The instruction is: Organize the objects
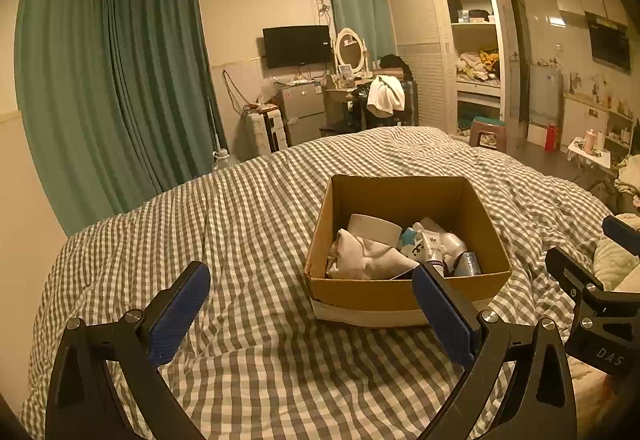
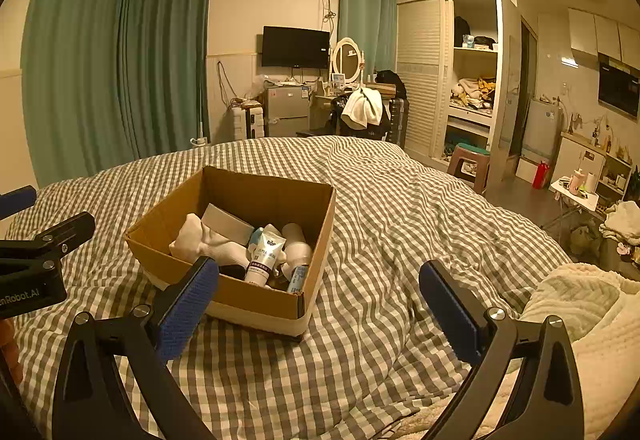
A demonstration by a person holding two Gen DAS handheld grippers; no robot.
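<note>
Several toiletries and socks (image 1: 368, 254) fill cardboard box (image 1: 404, 290).

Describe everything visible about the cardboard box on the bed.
The cardboard box is brown, open-topped and roughly square, with a pale band around its base. It sits upright on the checked bedcover, ahead of both open claws, neither touching it. Inside lie white folded socks, a white tube with printed lettering, a pale flat piece leaning at the back, and a few small bottles. A near corner looks slightly worn in the left wrist view.
</note>
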